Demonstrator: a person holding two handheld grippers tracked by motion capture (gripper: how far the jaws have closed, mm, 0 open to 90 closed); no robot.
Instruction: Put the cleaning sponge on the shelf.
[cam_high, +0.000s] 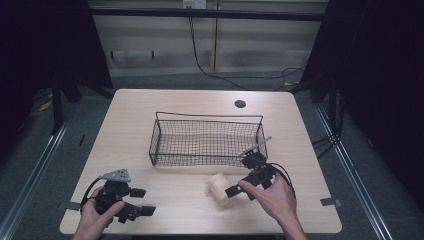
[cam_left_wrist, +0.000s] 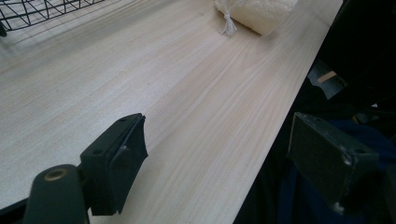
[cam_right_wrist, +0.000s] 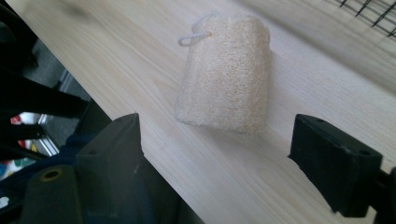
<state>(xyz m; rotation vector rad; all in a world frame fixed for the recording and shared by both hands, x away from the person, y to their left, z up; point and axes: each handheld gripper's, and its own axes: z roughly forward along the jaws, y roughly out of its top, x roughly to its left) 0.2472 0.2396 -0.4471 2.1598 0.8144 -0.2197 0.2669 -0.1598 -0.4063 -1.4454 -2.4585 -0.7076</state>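
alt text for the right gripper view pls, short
A pale loofah sponge with a white string loop lies on the light wood table, just ahead of the open right tongs and untouched by them. A corner of the black wire basket shows at top right; the table's edge runs diagonally at lower left.

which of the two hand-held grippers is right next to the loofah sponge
The right hand-held gripper: its open jaws point at the loofah sponge lying on the table just ahead. The left hand-held gripper sits apart near the table's front left edge.
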